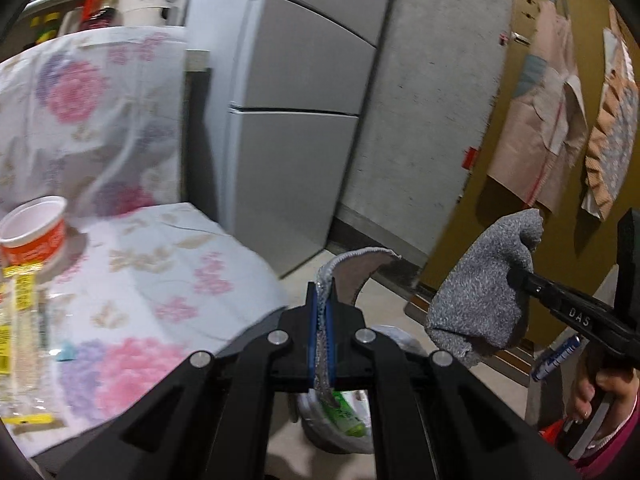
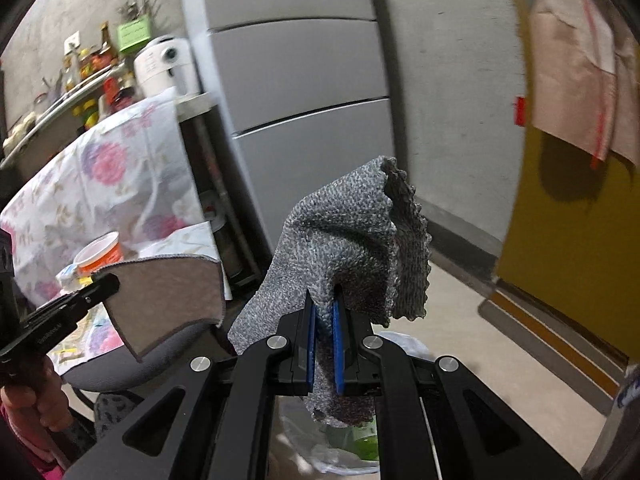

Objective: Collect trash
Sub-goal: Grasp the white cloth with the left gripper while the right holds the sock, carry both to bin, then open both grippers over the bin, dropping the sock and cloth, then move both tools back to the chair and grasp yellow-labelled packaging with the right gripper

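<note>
Left gripper (image 1: 322,320), at lower centre of its own view, clamped on a thin grey cloth pad (image 1: 352,272) that curls up above the blue fingers; right gripper (image 2: 325,328), likewise central, closed on a grey knitted sock (image 2: 344,232) that bunches above and hangs below the fingers. Beneath both tools, at the bottom edge, a white bag (image 1: 340,432) holding a green wrapper. Flowered tablecloth (image 1: 160,280) at left carries an orange cup (image 1: 34,236) and yellow packets (image 1: 18,320); grey fridge (image 1: 296,120) behind.
</note>
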